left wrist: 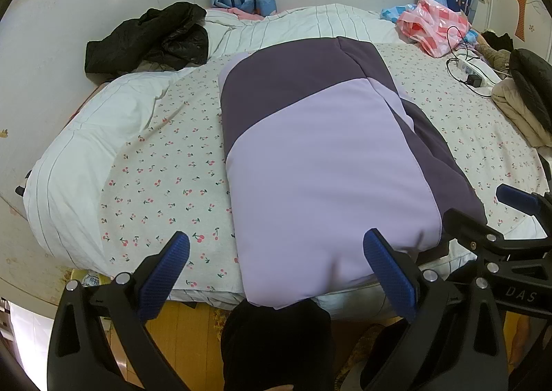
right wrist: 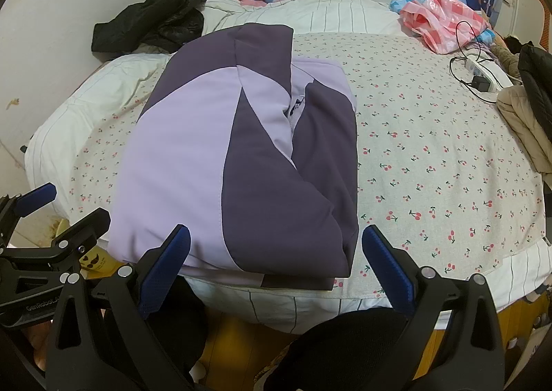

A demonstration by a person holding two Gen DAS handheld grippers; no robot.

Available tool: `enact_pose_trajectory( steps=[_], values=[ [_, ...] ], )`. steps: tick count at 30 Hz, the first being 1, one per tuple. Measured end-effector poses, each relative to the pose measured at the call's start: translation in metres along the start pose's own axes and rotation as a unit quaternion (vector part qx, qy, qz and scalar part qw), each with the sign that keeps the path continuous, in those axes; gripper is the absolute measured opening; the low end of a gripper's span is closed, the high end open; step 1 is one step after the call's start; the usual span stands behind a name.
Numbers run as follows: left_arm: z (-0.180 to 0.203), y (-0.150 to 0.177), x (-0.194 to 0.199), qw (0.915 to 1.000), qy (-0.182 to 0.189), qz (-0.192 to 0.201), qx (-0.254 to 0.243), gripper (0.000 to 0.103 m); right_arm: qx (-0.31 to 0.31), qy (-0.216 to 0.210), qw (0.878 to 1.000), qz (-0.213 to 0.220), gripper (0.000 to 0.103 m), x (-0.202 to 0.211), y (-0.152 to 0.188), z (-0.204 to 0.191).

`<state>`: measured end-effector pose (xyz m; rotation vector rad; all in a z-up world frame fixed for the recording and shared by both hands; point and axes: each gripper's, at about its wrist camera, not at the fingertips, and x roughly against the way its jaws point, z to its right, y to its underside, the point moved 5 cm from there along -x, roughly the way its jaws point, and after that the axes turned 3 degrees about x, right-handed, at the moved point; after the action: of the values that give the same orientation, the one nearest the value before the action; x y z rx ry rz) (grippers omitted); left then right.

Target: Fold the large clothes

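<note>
Left wrist view: the two-tone purple jacket (left wrist: 327, 163) lies folded into a long rectangle down the middle of the cherry-print bedsheet (left wrist: 155, 184), its near hem lapping over the bed's front edge. The left gripper (left wrist: 276, 270) stands spread wide with nothing between its blue pads — one pad sits over bare sheet, the other just at the lilac hem. The right gripper (left wrist: 483, 215) shows at the frame's right side, just beside the jacket's near dark corner. A black coat (left wrist: 148, 39) is heaped far back by the wall, well apart. Right wrist view: same jacket (right wrist: 241, 156), and here the layering reads better — a dark sleeve or panel folded across the lilac body, a zip pull showing near the middle seam. The right gripper (right wrist: 276, 270) is also spread and empty, straddling the near dark corner; whether either pad touches cloth I cannot tell from this angle. Judgement on handling: padded, soft, probably light for its bulk, with a smooth shell that looks apt to slide on itself, so stacked layers may shift when lifted. Best hold looks to be the two near corners, pinching through every layer at the thick hem rather than the top skin alone.
</note>
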<state>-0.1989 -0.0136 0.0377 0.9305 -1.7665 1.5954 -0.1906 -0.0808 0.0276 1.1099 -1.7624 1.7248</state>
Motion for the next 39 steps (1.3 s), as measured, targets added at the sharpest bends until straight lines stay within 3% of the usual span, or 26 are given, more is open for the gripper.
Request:
enact_pose_trajectory(
  steps=[39],
  values=[
    [-0.0041,0.0015,-0.0049,0.9999,0.009,-0.002,0.014,0.096,0.004,0.015,1.000,0.004,0.096,-0.0020,0.0007,-0.0027]
  ],
)
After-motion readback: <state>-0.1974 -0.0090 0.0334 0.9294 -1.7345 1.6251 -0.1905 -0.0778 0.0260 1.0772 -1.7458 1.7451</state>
